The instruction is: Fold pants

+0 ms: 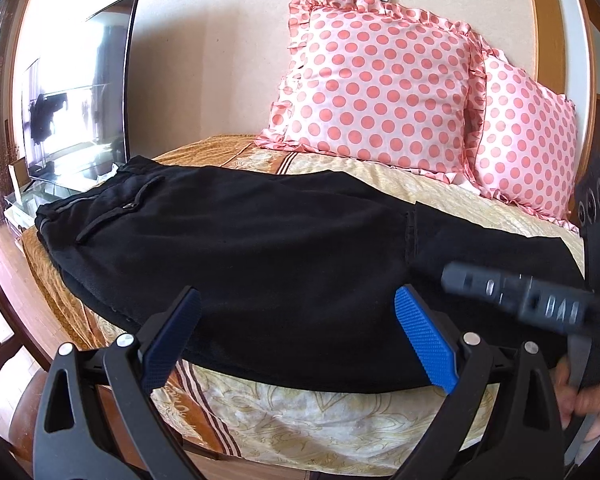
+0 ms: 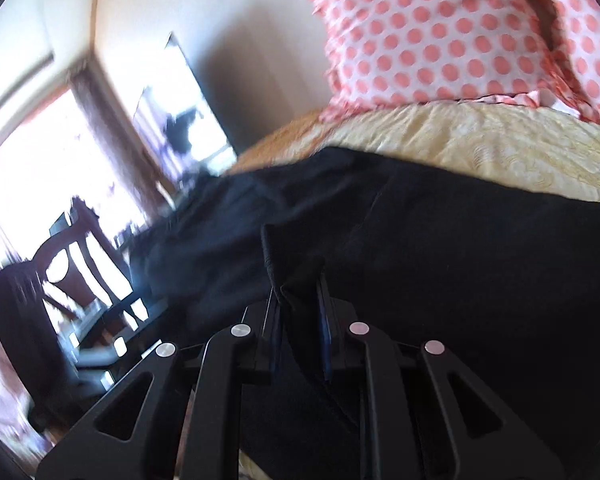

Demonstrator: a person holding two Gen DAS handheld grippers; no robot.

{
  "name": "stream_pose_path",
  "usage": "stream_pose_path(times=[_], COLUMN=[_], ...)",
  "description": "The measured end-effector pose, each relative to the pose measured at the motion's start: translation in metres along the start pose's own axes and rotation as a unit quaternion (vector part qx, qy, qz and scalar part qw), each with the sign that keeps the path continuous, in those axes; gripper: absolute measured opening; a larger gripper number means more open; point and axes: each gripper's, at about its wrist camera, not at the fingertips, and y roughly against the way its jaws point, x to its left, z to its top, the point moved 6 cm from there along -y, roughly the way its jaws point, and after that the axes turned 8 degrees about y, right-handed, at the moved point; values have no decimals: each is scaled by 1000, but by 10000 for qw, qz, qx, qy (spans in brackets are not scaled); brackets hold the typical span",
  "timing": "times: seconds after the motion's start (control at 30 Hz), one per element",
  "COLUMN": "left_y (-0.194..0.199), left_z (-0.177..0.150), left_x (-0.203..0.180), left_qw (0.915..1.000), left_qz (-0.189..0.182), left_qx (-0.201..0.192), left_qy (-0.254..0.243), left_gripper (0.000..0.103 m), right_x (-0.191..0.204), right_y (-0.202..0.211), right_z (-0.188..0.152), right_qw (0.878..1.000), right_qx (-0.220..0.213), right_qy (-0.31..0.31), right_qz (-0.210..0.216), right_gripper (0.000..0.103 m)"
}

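Black pants (image 1: pixel 240 248) lie across the bed, waistband and drawstring at the far left, legs running right. My left gripper (image 1: pixel 300 332) is open, its blue pads (image 1: pixel 426 340) spread just above the pants' near edge, holding nothing. My right gripper (image 2: pixel 300 300) is shut on a pinched fold of the black pants (image 2: pixel 440 260) and lifts it a little. The right gripper also shows blurred at the right of the left wrist view (image 1: pixel 520 296).
The bed has a yellow patterned cover (image 1: pixel 340 420). Two pink polka-dot pillows (image 1: pixel 380 80) lean on the wall behind. A TV (image 1: pixel 80 92) stands on a glass stand at the left. A wooden chair (image 2: pixel 80 264) stands beyond the bed.
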Motion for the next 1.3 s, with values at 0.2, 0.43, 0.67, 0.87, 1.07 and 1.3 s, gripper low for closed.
stream_pose_path(times=[0.2, 0.43, 0.67, 0.87, 1.07, 1.3], left_y=[1, 10, 17, 18, -8, -28], left_z=[2, 13, 30, 50, 54, 56], left_x=[6, 29, 73, 147, 208, 220], left_qw=[10000, 9987, 9945, 9855, 9583, 9386], left_qz=[91, 411, 758, 751, 12, -513], left_qx=[-31, -251, -334, -77, 532, 896], left_qy=[26, 173, 633, 1521, 2807, 3291], left_gripper=[98, 98, 98, 98, 96, 94], right_x=[7, 15, 16, 10, 6, 7], right_y=[11, 50, -3, 8, 11, 7], right_z=[-13, 10, -4, -10, -13, -11], right_qw=[9996, 9962, 9907, 9938, 9932, 9923], right_qx=[97, -738, 204, 93, 48, 53], right_qy=[236, 422, 878, 644, 703, 761], right_qz=[132, -177, -1019, -897, -932, -973], right_gripper=[31, 57, 57, 65, 68, 70])
